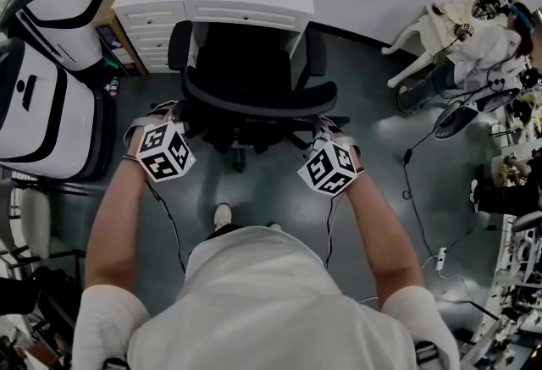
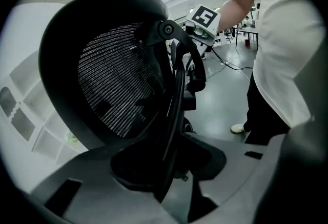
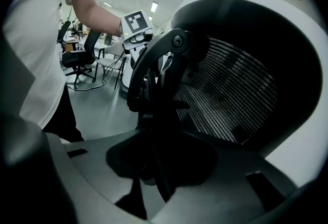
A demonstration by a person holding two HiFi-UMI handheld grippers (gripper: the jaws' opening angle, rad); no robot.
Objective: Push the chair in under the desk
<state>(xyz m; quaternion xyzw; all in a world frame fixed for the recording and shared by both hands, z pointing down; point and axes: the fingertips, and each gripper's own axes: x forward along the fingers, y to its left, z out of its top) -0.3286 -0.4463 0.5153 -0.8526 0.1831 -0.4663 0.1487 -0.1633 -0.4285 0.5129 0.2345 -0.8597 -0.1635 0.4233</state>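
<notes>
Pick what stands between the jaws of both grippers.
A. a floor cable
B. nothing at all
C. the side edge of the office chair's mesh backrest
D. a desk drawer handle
C: each gripper view shows an edge of the black mesh backrest running in between the jaws, and the head view sets the left gripper and the right gripper at its two ends.

head view: overhead, steeply down, farther off; gripper views: close, facing each other from opposite sides; shared: chair [image 1: 247,63] backrest
</notes>
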